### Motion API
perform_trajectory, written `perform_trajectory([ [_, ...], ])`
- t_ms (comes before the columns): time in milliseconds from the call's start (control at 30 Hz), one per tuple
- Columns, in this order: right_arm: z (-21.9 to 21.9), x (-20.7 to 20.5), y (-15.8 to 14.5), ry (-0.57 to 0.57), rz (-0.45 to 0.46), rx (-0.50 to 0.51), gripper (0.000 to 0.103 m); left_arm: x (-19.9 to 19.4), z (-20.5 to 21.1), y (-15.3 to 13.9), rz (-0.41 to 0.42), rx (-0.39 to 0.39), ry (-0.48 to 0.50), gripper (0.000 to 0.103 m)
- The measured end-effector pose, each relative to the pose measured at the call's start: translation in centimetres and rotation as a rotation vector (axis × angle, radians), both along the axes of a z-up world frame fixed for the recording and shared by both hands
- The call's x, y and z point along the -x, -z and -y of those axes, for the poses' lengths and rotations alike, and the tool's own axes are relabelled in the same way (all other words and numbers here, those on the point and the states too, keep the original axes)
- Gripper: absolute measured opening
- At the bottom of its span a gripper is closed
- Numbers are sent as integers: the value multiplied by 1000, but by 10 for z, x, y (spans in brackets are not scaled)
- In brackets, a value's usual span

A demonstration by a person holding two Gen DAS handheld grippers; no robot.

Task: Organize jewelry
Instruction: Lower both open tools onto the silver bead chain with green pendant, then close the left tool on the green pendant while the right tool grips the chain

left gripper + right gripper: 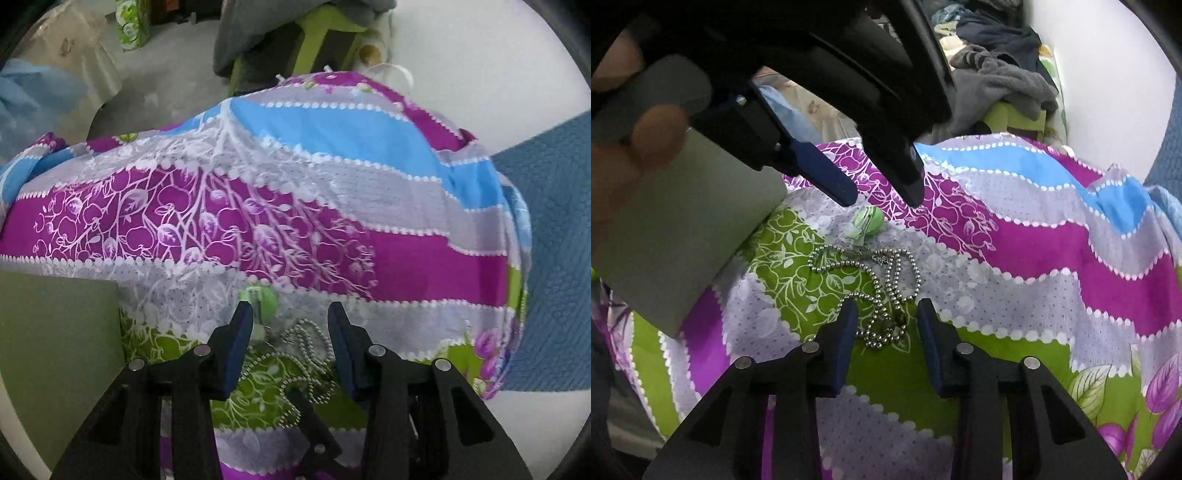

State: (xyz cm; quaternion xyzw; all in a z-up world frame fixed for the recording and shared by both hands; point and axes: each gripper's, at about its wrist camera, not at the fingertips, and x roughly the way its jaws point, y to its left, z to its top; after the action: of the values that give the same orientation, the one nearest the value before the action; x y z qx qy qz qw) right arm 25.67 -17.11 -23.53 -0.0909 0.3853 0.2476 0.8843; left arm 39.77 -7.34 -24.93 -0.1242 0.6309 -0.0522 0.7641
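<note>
We log patterned cloth (295, 206) covering work surface: purple, blue, grey, green bands with white floral print. Grey-green flat board (55, 325) lies at left edge of cloth. Beyond it we see green plastic stool (314, 40) with grey garment (1001, 88) heaped on top. Concrete-grey floor (166, 74) behind. White wall (480, 66) at right, blue textured fabric (554, 258) below it. Green printed carton (129, 22) stands on floor, far left. We note lighting even, diffuse.
</note>
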Motion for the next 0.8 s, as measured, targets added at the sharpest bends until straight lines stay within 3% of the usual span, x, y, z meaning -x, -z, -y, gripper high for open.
perform_trajectory([
  [100,0,2,1,0,3,0,24,-4,-8,7,-4,-17,-40,44],
  [167,-2,4,0,-4,5,10,11,-6,-11,11,-7,-16,-46,44],
  [233,-4,5,-1,-9,6,23,8,-6,-12,15,-6,-6,-40,44],
  [533,11,-3,-4,29,-42,-22,7,-7,-1,20,37,-13,-4,40],
  [600,17,-5,-7,41,-40,-42,7,-7,1,21,42,-16,4,23],
  [800,28,-9,-13,66,-50,-98,5,8,-2,13,81,29,10,23],
])
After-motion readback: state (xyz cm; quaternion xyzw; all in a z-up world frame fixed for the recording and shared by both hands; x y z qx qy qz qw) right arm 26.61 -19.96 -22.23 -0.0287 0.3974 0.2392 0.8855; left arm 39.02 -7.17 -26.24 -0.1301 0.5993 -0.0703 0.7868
